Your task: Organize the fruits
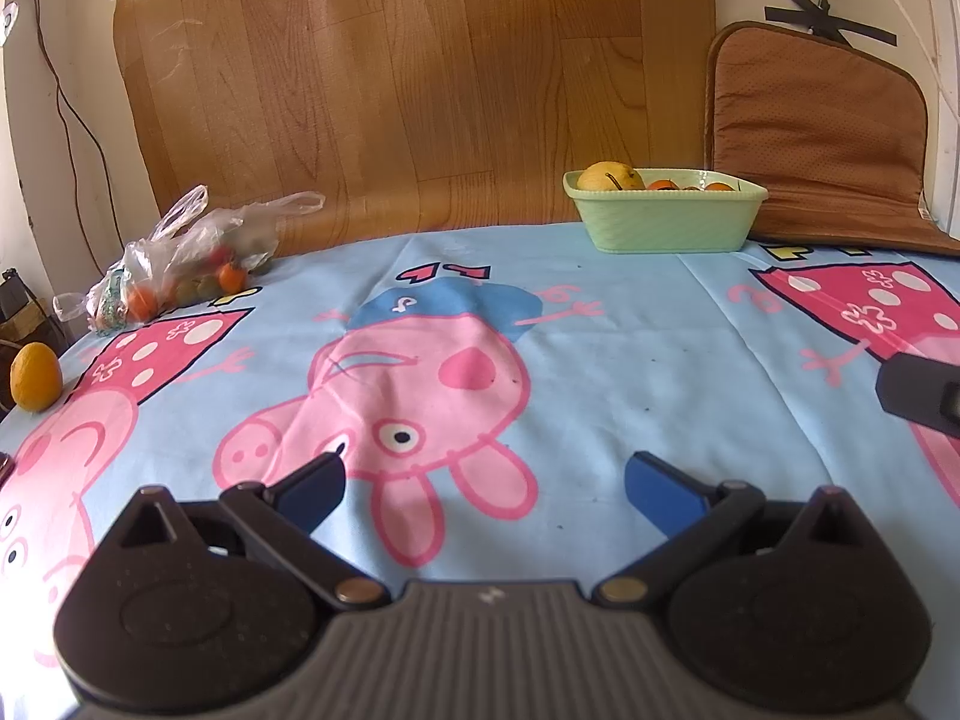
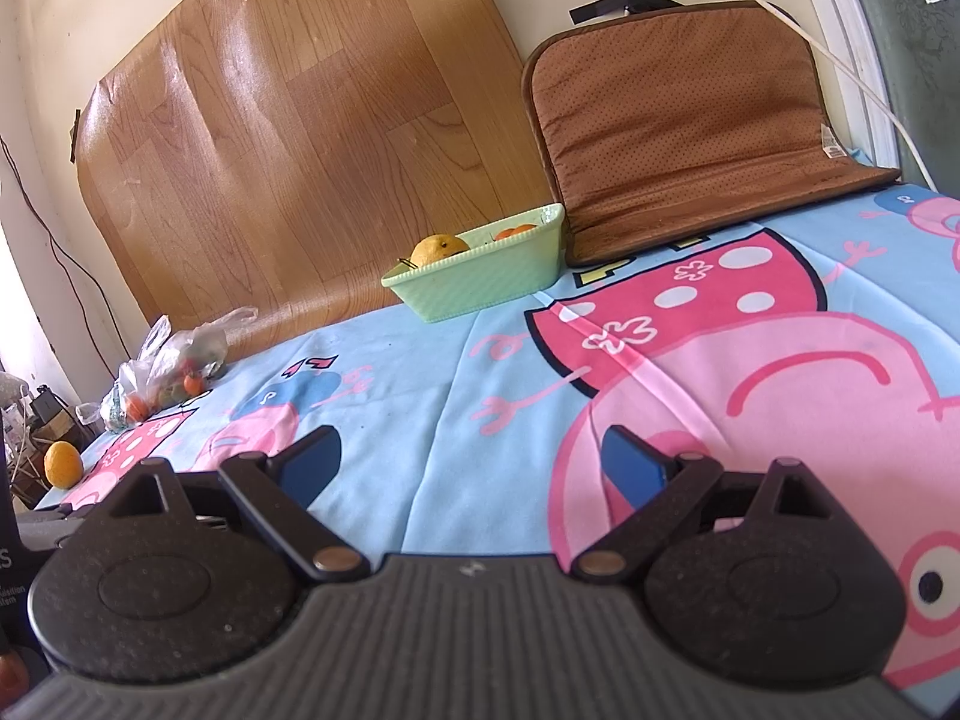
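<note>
A pale green basket (image 1: 666, 222) (image 2: 480, 282) stands at the back of the table with a large yellow fruit (image 1: 609, 176) (image 2: 438, 249) and small orange fruits (image 1: 663, 185) (image 2: 515, 231) in it. A lone orange fruit (image 1: 35, 376) (image 2: 63, 464) stands at the table's left edge. A clear plastic bag (image 1: 180, 252) (image 2: 171, 369) of small orange and green fruits lies at the back left. My left gripper (image 1: 485, 483) is open over the cartoon cloth, holding nothing. My right gripper (image 2: 471, 459) is open too, empty, low over the cloth.
A blue cartoon-print cloth (image 1: 630, 360) (image 2: 432, 408) covers the table. A brown cushion (image 1: 822, 138) (image 2: 690, 120) leans on the wall at the back right, beside the basket. A wood-pattern sheet (image 1: 420, 78) covers the wall behind. The other gripper's dark body (image 1: 921, 393) shows at the right edge.
</note>
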### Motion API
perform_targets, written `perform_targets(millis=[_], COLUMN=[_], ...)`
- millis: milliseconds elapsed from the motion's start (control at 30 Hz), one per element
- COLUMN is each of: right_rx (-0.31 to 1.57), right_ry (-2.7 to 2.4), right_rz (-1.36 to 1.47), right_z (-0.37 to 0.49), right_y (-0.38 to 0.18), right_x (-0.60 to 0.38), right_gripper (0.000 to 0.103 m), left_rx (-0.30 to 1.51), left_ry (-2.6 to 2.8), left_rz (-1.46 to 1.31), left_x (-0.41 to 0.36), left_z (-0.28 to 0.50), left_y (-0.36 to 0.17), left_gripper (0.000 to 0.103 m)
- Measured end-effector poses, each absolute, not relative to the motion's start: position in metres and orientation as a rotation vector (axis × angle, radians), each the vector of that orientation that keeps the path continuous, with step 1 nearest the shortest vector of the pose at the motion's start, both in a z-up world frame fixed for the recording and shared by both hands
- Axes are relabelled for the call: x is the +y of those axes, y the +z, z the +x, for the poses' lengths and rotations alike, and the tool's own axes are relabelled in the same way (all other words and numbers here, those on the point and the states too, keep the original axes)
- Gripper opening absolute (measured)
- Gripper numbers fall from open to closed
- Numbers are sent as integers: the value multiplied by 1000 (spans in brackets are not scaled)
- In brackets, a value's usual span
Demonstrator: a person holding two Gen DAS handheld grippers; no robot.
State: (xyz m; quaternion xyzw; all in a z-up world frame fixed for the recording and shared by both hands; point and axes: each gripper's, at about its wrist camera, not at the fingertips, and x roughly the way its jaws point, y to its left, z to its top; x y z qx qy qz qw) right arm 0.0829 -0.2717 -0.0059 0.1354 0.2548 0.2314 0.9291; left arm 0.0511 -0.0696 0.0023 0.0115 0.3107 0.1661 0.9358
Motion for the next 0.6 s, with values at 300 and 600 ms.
perform_targets(millis=[300, 600], right_rx=[520, 515], right_ry=[472, 471], right_rz=[281, 282], right_z=[83, 82], right_y=[-6, -6], right_x=[-272, -273], right_gripper=[95, 95], left_rx=[634, 626], left_ry=[330, 332], left_rz=[28, 27], left_x=[-72, -72], left_z=[54, 52], left_y=[2, 3], left_gripper=[103, 103])
